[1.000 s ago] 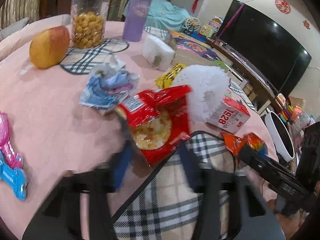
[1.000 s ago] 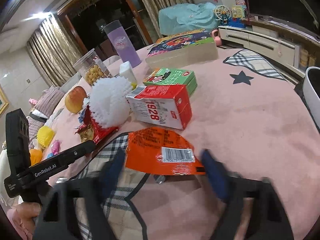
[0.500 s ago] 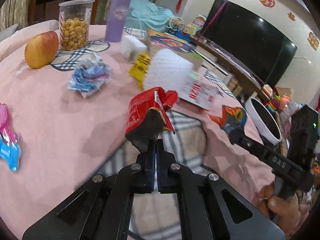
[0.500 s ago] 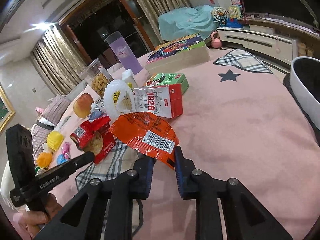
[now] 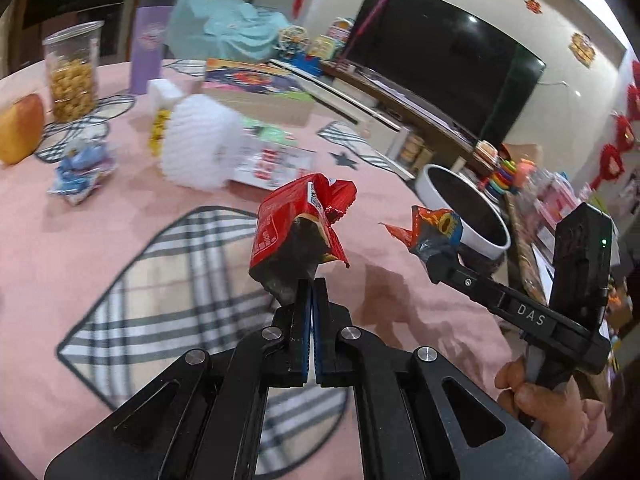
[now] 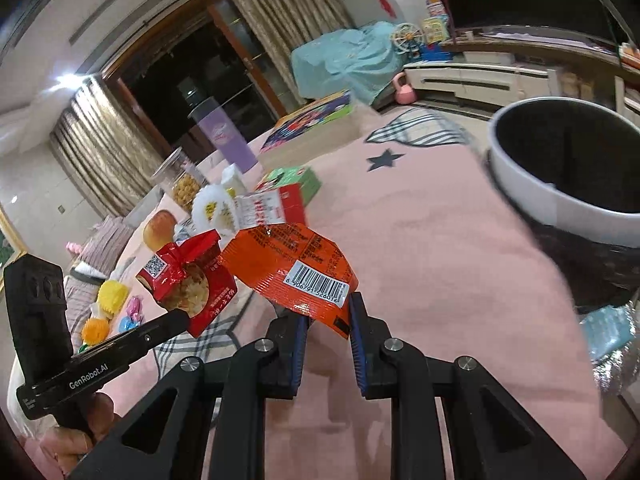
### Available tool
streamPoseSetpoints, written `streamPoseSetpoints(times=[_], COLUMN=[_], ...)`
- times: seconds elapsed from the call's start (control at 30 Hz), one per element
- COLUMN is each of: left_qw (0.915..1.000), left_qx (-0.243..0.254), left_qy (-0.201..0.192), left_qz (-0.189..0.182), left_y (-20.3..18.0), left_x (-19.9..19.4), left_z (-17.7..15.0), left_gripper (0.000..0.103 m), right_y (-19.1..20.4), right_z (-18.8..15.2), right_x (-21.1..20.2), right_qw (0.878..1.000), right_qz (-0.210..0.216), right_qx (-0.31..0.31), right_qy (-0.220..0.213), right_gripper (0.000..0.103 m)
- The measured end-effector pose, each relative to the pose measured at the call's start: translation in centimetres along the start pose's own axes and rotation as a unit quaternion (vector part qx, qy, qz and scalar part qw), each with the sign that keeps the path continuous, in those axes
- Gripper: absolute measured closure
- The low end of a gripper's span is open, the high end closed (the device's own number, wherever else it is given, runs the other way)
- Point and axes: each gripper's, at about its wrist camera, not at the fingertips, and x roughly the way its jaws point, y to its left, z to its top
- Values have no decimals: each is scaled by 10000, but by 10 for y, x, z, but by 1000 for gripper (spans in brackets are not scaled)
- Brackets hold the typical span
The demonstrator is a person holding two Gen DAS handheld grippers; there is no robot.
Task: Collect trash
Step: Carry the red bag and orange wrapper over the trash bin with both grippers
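My left gripper [image 5: 311, 286] is shut on a crumpled red snack wrapper [image 5: 296, 224] and holds it above the pink tablecloth; that wrapper also shows in the right wrist view [image 6: 188, 280]. My right gripper [image 6: 328, 312] is shut on an orange snack wrapper [image 6: 292, 272] with a barcode, also lifted off the table; it shows in the left wrist view [image 5: 434, 232]. A white bin with a dark inside [image 6: 568, 168] stands at the table's right edge, also seen in the left wrist view [image 5: 464, 216]. A crumpled blue wrapper [image 5: 80, 168] lies on the table at the left.
On the table are a white foam net [image 5: 200, 148], a red and white carton [image 5: 272, 164], a green box [image 6: 296, 178], a game box [image 5: 256, 88], a jar of snacks [image 5: 74, 72], a purple cup [image 5: 146, 60] and an apple [image 5: 20, 128]. A plaid patch [image 5: 180, 280] lies below my left gripper.
Both grippers closed on their wrappers, lifted them off the table and swung right toward the white bin, which now looks larger.
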Motion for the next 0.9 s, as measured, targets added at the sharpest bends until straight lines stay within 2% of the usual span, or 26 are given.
streamPoseSetpoints(times=[0.4, 0.9], left_qw=[9979, 9928], left_qx=[499, 929], left_qy=[192, 334], left_qz=[-357, -677], left_y=[-58, -116], left_x=[26, 55], left_z=[9, 25], left_gripper=[102, 102], right_y=[-47, -101], right_z=[5, 19], right_x=[-44, -79], right_qw=[9980, 9918], right_qz=[-361, -710], right_qx=[352, 747], right_qy=[-381, -761], right_gripper=[83, 83])
